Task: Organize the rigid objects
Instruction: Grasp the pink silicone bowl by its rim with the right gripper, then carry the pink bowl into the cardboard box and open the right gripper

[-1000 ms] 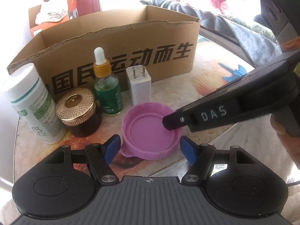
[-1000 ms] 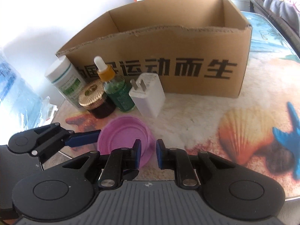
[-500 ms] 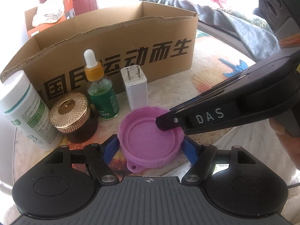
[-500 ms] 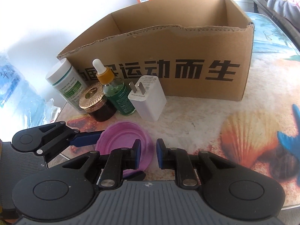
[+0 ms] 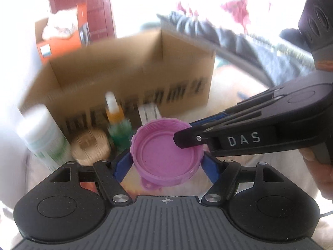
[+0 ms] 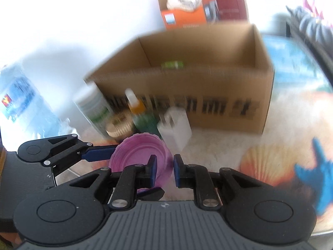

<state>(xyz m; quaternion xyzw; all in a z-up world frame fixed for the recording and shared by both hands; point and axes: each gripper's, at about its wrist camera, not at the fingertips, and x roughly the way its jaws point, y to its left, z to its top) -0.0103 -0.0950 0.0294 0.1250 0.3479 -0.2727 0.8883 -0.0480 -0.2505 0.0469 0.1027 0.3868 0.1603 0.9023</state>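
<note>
Before one cardboard box (image 5: 129,77), two tools (image 5: 166,162) (image 6: 163,169) clamp one pink lid (image 5: 166,156).

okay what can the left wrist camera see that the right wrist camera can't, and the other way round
Left wrist only: the purple lid's whole hollow side, clamped between the left gripper's blue pads, and a hand behind the right gripper.

Right wrist only: something green inside the box, the shell and starfish tabletop, water bottles.

Both: lid, box, white bottle, gold-capped jar, dropper bottle, charger.
</note>
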